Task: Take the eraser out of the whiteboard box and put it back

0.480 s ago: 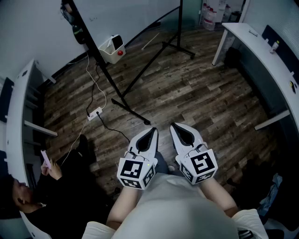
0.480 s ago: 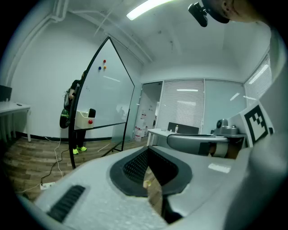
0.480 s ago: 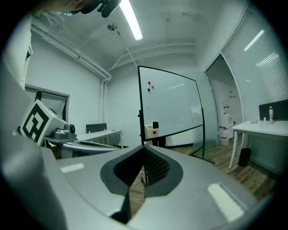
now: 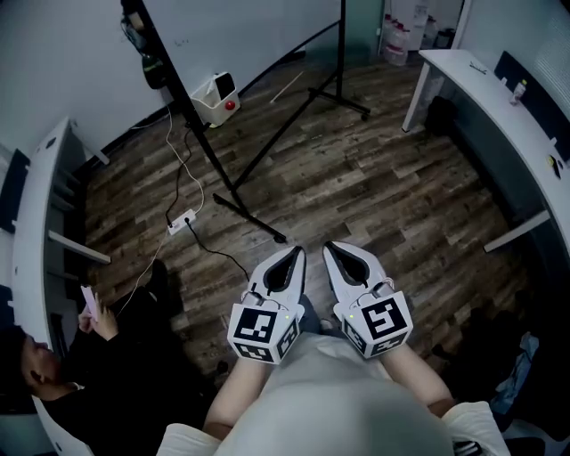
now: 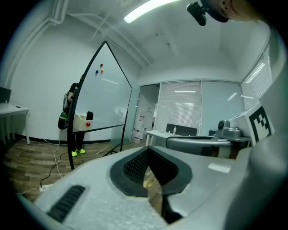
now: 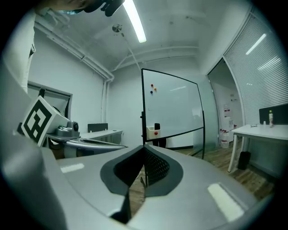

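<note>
The whiteboard (image 4: 223, 22) stands on a black frame across the room. A white box (image 4: 214, 98) with a red dot hangs at its lower edge, and the black eraser (image 4: 222, 82) sticks up out of it. In the left gripper view the box (image 5: 81, 122) and eraser (image 5: 89, 116) show far off at the left; in the right gripper view the box (image 6: 153, 133) and eraser (image 6: 156, 126) lie straight ahead. My left gripper (image 4: 290, 256) and right gripper (image 4: 336, 251) are held side by side close to my body, both shut and empty, far from the box.
The whiteboard frame's black legs (image 4: 258, 223) and a second stand (image 4: 341, 62) spread over the wooden floor. A power strip (image 4: 181, 218) with cables lies left of them. A person (image 4: 53, 374) sits at lower left with a phone. White desks line the right (image 4: 499, 85) and left (image 4: 36, 205).
</note>
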Available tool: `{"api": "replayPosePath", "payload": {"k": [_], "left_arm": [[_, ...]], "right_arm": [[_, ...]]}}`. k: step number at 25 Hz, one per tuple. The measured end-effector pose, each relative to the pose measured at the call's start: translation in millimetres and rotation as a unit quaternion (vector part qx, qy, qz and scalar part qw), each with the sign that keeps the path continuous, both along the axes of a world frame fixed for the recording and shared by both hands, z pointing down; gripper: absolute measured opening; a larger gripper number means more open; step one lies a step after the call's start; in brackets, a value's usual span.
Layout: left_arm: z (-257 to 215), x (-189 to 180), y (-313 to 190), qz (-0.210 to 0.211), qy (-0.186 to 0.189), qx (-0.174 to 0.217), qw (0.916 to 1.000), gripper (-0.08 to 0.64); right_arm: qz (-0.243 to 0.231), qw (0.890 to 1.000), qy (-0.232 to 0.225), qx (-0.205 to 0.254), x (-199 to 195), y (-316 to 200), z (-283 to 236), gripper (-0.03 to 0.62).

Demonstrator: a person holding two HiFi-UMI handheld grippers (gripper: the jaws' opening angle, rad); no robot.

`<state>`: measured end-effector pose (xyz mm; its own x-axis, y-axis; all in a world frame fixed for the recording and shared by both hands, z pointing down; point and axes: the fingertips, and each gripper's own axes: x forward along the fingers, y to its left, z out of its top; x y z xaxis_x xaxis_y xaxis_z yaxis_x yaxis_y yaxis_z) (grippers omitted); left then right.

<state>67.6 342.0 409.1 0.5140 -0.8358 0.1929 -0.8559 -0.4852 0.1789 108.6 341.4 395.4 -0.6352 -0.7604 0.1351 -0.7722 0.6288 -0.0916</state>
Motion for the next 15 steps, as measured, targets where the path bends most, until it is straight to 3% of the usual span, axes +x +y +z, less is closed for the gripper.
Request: {"api": "replayPosePath", "payload": {"k": [15], "left_arm": [[1, -6, -23, -0.011, 0.001, 0.002, 0.9999, 0.005]], "right_arm": [[-0.003, 1.000, -0.013, -0.003, 0, -22, -2, 0.000]]}}
